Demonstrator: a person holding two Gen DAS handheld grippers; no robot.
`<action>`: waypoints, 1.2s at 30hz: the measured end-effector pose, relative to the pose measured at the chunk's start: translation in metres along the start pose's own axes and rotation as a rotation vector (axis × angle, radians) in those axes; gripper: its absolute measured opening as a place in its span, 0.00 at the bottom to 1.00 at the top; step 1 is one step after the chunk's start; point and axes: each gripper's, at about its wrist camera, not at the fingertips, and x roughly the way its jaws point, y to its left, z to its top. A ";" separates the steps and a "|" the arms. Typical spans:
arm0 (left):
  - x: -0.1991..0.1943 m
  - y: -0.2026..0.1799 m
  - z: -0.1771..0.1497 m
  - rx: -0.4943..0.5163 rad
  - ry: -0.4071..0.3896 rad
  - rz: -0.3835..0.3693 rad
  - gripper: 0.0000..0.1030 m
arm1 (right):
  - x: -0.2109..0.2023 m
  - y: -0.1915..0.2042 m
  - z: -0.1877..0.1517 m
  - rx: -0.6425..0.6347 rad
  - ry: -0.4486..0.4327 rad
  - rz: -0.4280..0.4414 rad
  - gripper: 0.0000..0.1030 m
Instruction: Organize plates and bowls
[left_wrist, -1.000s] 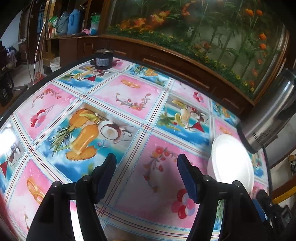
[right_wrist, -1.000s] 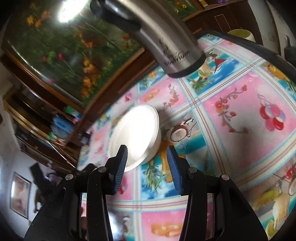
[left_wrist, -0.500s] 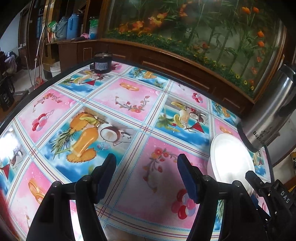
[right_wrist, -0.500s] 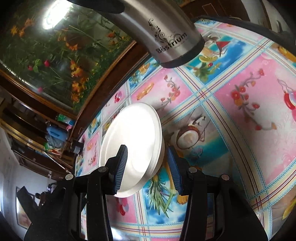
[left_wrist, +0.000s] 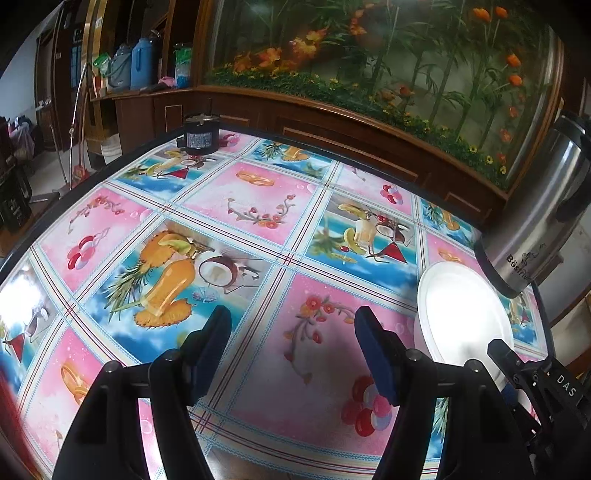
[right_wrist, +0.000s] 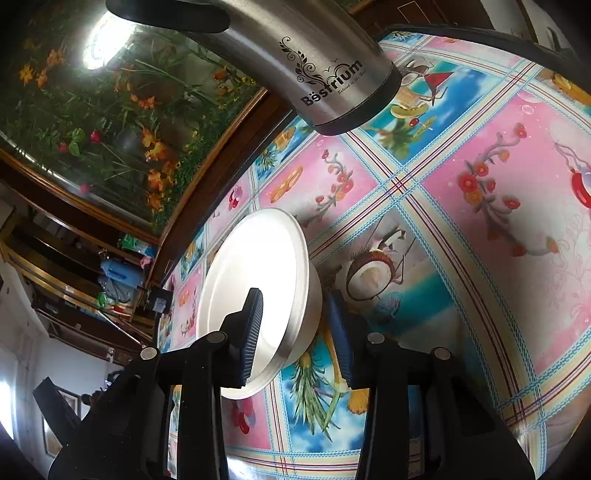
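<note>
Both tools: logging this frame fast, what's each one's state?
Left tool: open, holding nothing, over the table.
Right tool: open, jaws straddling the bowl rim, not yet closed on it.

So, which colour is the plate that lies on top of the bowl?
The plate is plain white, seen best in the right wrist view.

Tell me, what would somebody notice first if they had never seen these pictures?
Probably the bright fruit-and-flower tablecloth covering the whole table. Next, the white bowl near the table's far edge, glowing with glare, with the open right gripper straddling its rim: one finger over the inside, one outside. Just behind the bowl stands a tall steel Bestrium thermos, and the open left gripper hovers over a pink square, holding nothing.
</note>
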 end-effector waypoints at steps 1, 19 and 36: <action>0.000 -0.001 0.000 0.006 -0.002 0.005 0.67 | 0.001 -0.001 0.000 0.004 0.002 0.002 0.29; -0.007 -0.035 -0.012 0.136 -0.067 0.081 0.70 | 0.010 -0.015 0.004 0.060 0.047 0.061 0.11; -0.011 -0.051 0.007 0.283 0.017 0.092 0.76 | 0.016 -0.019 0.002 0.103 0.112 0.162 0.11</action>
